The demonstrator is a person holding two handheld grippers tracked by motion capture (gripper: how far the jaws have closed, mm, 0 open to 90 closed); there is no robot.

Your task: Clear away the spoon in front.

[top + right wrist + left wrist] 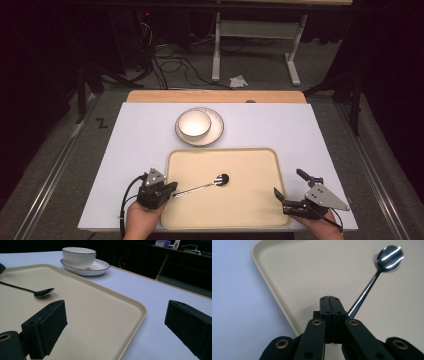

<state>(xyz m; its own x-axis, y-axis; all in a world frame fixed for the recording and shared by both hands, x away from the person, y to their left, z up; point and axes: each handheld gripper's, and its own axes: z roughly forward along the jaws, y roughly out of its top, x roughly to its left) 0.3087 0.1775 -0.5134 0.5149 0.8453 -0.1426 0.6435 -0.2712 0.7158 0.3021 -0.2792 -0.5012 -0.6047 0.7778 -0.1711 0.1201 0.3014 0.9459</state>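
High view: the left gripper, jaws closed on the handle end of the spoon, holds it over the cream tray, bowl end toward the tray's middle, while the right gripper rests at the tray's right edge with jaws spread wide, and a white bowl sits on a plate beyond the tray.

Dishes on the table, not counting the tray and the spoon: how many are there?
2. A white bowl sits on a white plate; both stand on the table beyond the tray's far edge. The bowl covers part of the plate, so something small might be hidden there.
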